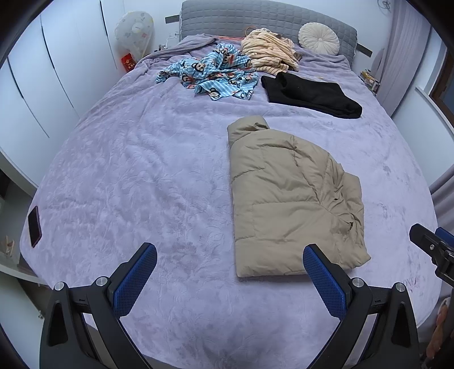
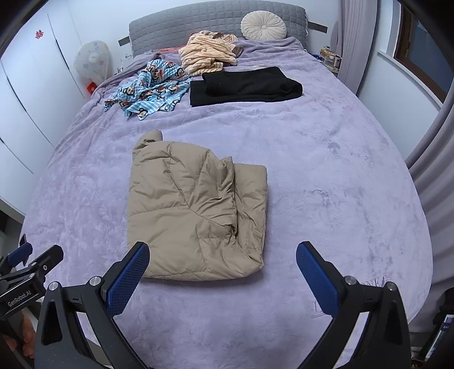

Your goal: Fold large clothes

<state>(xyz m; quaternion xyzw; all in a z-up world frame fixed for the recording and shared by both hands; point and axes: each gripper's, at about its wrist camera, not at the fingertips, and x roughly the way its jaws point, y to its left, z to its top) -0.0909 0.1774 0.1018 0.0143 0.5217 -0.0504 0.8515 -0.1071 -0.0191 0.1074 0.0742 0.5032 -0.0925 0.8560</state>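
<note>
Beyond the folded tan jacket (image 2: 195, 210) lie black garment (image 2: 244, 85) and monkey-print cloth (image 2: 150, 88).

A home bedroom: purple-covered bed (image 1: 142, 176), grey padded headboard (image 1: 255, 17), white wardrobes (image 1: 42, 85).

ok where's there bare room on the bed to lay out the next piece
Widest bare stretch: the purple bedspread between the tan jacket and the phone at the left edge. Another strip lies right of the jacket. Crowded near the headboard: monkey-print garment, striped pile, folded black garment.
</note>
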